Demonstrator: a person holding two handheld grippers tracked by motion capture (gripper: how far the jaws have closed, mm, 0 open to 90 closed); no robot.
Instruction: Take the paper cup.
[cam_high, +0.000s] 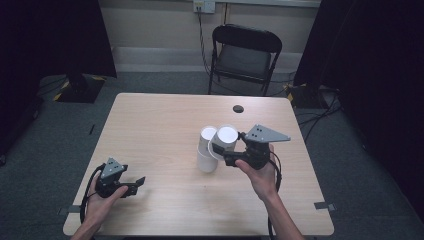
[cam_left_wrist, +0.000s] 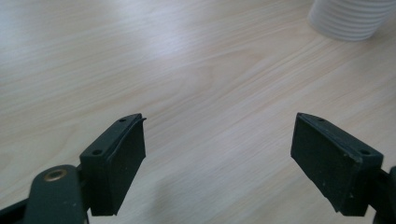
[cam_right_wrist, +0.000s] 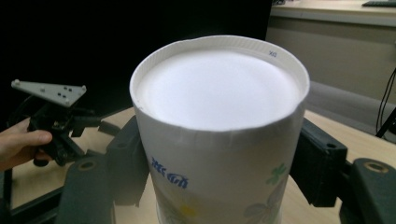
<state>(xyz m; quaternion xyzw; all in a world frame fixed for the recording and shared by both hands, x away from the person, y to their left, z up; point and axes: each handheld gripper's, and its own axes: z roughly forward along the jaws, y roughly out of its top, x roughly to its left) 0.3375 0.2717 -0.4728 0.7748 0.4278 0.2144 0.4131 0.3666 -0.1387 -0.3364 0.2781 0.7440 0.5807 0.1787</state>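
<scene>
Your right gripper (cam_high: 226, 150) is clamped on a paper cup (cam_right_wrist: 219, 140), its jaws pressing the cup's wall from both sides; the right gripper view shows a flower print and blue lettering on the side and the white underside facing the camera, so you hold it bottom-up or tipped well over. In the high view that cup (cam_high: 226, 137) hangs above the table (cam_high: 150, 130), right of centre, just beside and partly over the white cup stack (cam_high: 206, 152) that stands on the wood; whether the two touch cannot be told from here. Your left gripper (cam_high: 137, 184) sits near the table's near-left corner, well apart from the cups, its jaws spread with nothing between them; the left gripper view shows bare wood between the pads and the ribbed foot of the stack (cam_left_wrist: 348, 18) at the far right. So the lifting of one cup looks done, by this reading. What appears left is to bring it to its place, whether onto the stack or down beside it, let go, and draw the hand clear. The stack looks light and tall, so a nudge could topple it.
</scene>
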